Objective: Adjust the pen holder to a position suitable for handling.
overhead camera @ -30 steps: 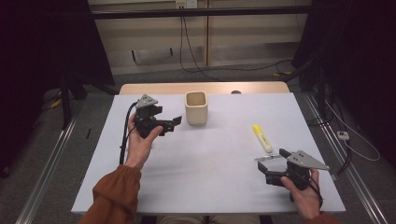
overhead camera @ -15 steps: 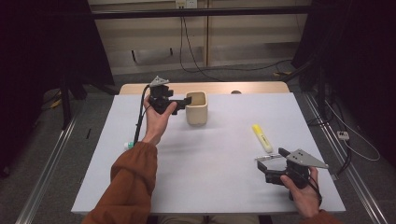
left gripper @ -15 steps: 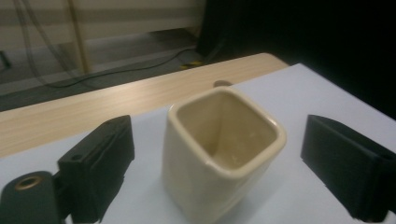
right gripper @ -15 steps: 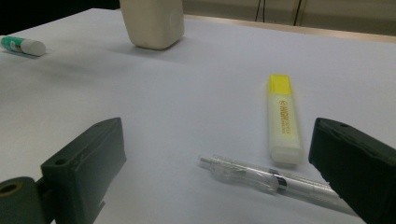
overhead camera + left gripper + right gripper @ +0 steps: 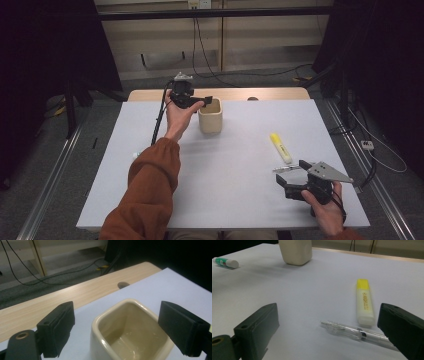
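Your left claw [image 5: 206, 99] hovers spread at the far side of the worktop [image 5: 235, 175], its jaws either side of the beige cup [image 5: 210, 116] and just closing in, not yet touching it. Your right claw [image 5: 281, 175] rests spread at the near right, a clear pen [image 5: 359, 334] between its jaws, a yellow highlighter [image 5: 280, 148] beyond.

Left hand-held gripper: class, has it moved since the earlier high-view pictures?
Yes. The left hand-held gripper moved toward the table's far edge and right, reaching the square cream ceramic cup.
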